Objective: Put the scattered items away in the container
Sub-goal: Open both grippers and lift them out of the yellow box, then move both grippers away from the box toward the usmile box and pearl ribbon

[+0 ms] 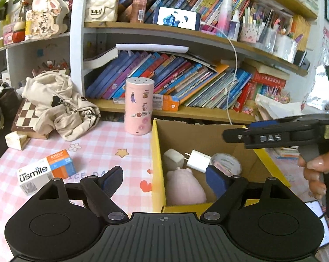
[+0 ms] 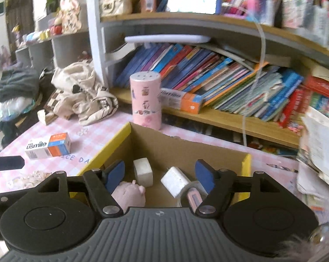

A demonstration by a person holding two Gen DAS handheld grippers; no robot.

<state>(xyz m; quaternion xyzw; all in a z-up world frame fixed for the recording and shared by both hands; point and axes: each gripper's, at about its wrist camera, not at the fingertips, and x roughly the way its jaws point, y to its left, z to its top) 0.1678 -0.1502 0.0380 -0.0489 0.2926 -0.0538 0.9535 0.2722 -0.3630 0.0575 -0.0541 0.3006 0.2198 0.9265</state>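
Note:
An open cardboard box [image 1: 156,163] with a yellow rim stands on the pink checked tablecloth. Inside lie a white cube [image 1: 173,158], a white charger plug [image 1: 198,160], a tape roll [image 1: 226,162] and a pink plush [image 1: 184,187]. A white and orange usmile box [image 1: 46,171] lies on the cloth to the box's left. My left gripper [image 1: 164,181] is open and empty, straddling the box's left wall. My right gripper [image 2: 160,174] hangs open and empty over the box [image 2: 112,146], above the plush [image 2: 129,194] and charger [image 2: 174,181]. It shows side-on in the left wrist view [image 1: 227,135].
A pink sticker-covered cylinder [image 1: 139,107] stands just behind the box. Crumpled beige cloth [image 1: 59,104] covers a chessboard [image 1: 26,113] at the back left. Bookshelves run along the back. A hand [image 1: 317,170] holds the right gripper; a phone [image 1: 319,218] lies at the right.

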